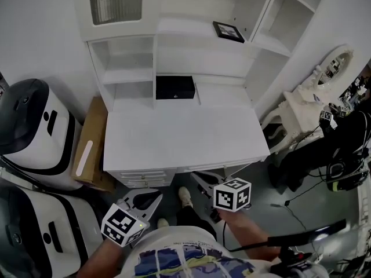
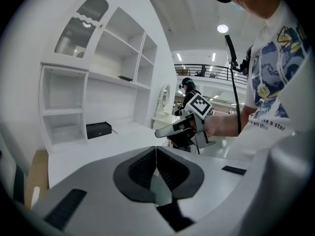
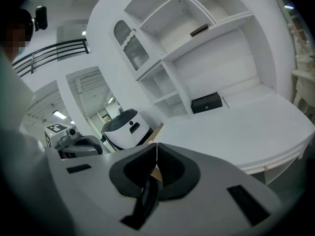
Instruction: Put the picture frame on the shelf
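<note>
The picture frame, small and black-rimmed, lies on an upper shelf of the white desk hutch. It shows as a dark sliver in the left gripper view and the right gripper view. My left gripper is low at the desk's front edge, near my body, with its jaws shut on nothing. My right gripper is beside it, its jaws also shut and empty. Both are far from the frame.
A black box sits in the hutch's lower middle opening, behind the white desk top. White rounded machines and a cardboard box stand left of the desk. An ornate white mirror stand and cables are on the right.
</note>
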Demonstrator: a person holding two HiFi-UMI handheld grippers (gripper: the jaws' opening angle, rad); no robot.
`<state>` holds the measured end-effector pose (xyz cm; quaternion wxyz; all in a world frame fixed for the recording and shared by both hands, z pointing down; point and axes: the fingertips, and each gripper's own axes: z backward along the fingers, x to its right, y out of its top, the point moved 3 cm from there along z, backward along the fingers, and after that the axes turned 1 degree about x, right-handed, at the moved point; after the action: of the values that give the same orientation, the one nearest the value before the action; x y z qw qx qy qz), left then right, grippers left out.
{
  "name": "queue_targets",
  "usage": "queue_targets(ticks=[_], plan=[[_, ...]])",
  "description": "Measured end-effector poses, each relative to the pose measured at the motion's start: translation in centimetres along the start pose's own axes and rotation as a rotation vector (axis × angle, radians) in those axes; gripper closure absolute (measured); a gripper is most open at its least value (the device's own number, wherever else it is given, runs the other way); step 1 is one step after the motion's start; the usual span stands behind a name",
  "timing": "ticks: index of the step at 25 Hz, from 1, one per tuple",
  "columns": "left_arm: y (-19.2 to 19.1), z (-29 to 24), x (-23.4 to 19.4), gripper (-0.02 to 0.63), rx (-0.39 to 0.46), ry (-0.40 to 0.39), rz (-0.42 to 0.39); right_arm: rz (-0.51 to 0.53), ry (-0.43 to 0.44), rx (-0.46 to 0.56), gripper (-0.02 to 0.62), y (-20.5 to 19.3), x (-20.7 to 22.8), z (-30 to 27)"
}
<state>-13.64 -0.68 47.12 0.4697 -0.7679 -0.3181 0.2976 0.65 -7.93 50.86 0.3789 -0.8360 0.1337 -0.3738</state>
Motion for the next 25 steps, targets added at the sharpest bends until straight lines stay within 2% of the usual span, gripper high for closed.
queue_targets(ticks=[8,25], plan=[[-1.0,1.6,1.1,0.592,0.006,0.003,0.021,0.077,-0.012,-0.010,0.571,-1.3,-2.0,1.0],[-2.5,2.1,1.6,0.592,-0.018,-0.035,0.023,0.090,-0.044,-0.015,0.571,-3.1,-2.9,1.5]])
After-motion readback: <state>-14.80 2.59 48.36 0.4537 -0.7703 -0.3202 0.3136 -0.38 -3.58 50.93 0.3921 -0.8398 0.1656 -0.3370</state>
